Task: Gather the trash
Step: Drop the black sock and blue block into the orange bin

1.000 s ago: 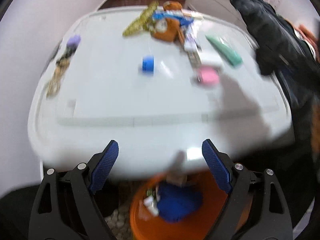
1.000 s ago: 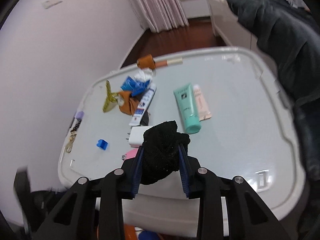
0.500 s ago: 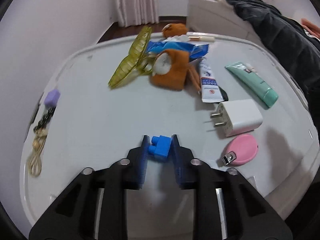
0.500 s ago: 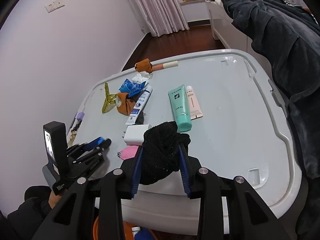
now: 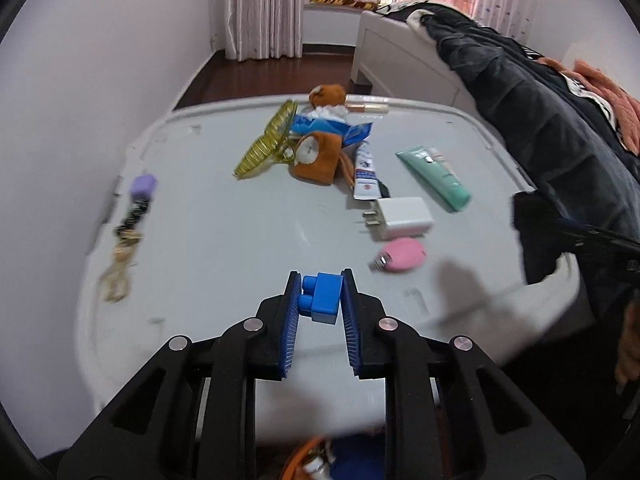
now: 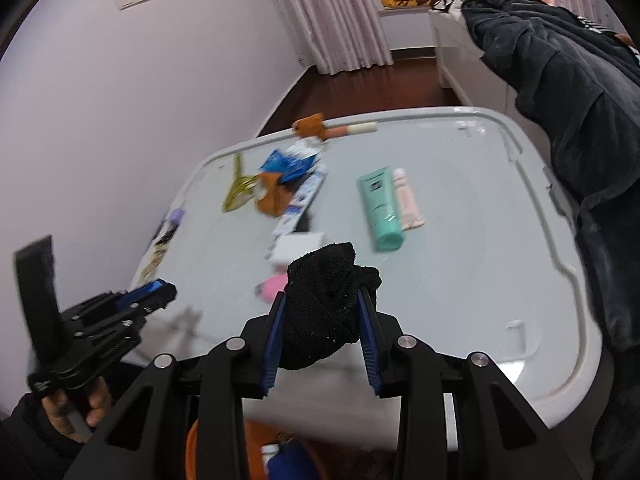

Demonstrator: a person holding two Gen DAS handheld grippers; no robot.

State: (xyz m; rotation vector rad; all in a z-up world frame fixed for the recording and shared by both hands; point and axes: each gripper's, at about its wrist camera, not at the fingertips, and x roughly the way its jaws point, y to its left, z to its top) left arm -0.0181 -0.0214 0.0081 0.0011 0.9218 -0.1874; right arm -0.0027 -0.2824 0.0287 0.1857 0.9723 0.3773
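My left gripper (image 5: 320,300), jaws clamped on a blue plastic building block (image 5: 323,298), and right gripper (image 6: 320,316), jaws clamped on a crumpled black knitted cloth (image 6: 326,308), hold both above the table (image 5: 224,232), for the orange bin (image 6: 191,446) below.

Glossy plastic block (image 5: 322,298), rough knitted black cloth (image 6: 324,308), smooth grey table (image 5: 224,232).

Blue toy brick (image 5: 322,298) is sitting clamped between blue pads, lower centre of the left wrist view, studs facing left, lifted off the white table (image 5: 224,232). Black knit cloth (image 6: 326,304), possibly a sock, is bunching up between pads at lower centre of the right wrist view, top bulging above them. Orange bin (image 6: 192,446) is peeking in at the bottom edge, holding blue and white scraps, partly hidden.
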